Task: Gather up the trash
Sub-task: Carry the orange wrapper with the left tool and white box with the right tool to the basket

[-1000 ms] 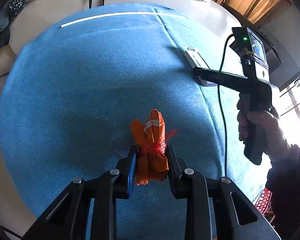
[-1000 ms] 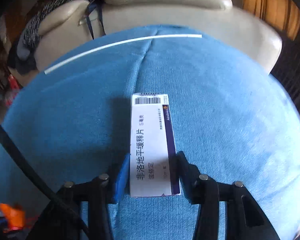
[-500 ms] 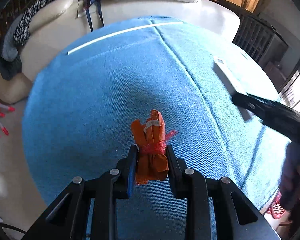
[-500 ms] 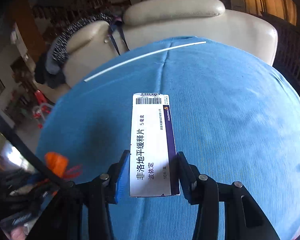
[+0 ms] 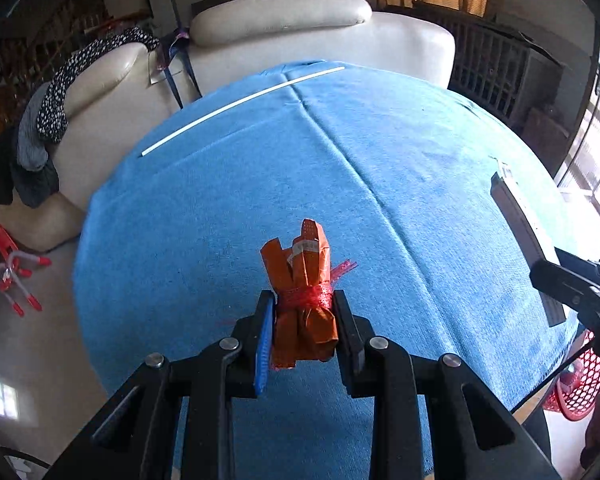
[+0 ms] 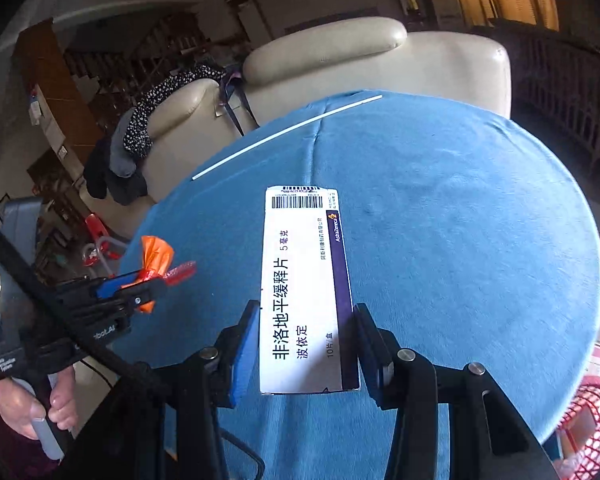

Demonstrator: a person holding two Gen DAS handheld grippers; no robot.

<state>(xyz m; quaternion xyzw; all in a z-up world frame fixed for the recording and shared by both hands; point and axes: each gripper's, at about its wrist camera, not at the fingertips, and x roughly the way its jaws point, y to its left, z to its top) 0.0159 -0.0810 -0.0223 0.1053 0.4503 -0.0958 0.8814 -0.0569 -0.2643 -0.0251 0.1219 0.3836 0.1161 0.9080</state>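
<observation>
Above the blue-covered bench (image 5: 400, 184), I have both pieces of trash in hand: my left gripper (image 5: 304, 320) is clamped on the orange wrapper bundle (image 5: 302, 292) tied with red netting, and my right gripper (image 6: 306, 344) is partly closed across the white medicine box (image 6: 304, 292), held off the cloth. Picking up looks finished; the carry is under way. Next I judge both loads must go to the red mesh basket (image 6: 596, 424) off the bench's near right edge, then be released over it.
</observation>
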